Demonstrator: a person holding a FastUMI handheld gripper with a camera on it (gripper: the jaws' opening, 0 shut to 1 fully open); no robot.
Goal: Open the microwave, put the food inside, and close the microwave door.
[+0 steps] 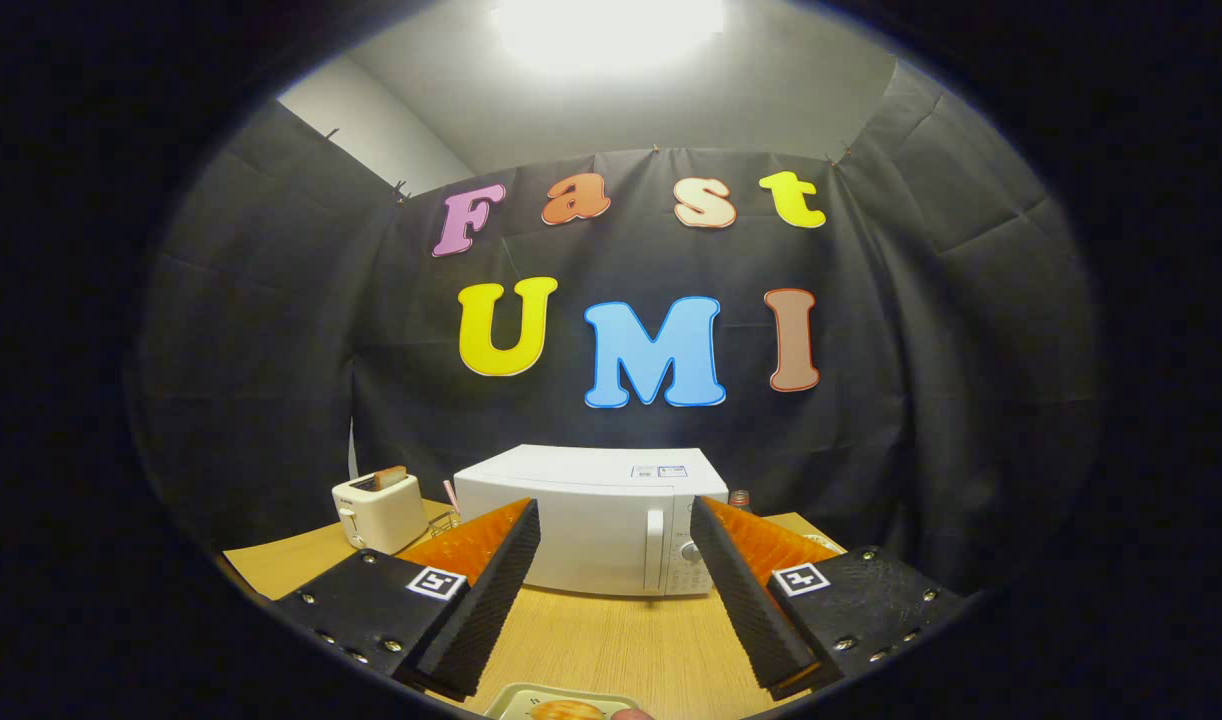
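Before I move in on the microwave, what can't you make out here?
- Food on the tray: cut off below the open gripper, type unclear.
- Microwave buttons: too small.
- Bottle behind the microwave: mostly hidden.
- Items beside the toaster: hidden by a finger.

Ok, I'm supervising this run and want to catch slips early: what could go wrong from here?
The white microwave has its door shut; the open, empty claw must catch the slim vertical door handle, and could slip onto the keypad beside it. The pale tray of orange food sits near the wooden table's front edge, below the claw, where a low sweep might knock it.
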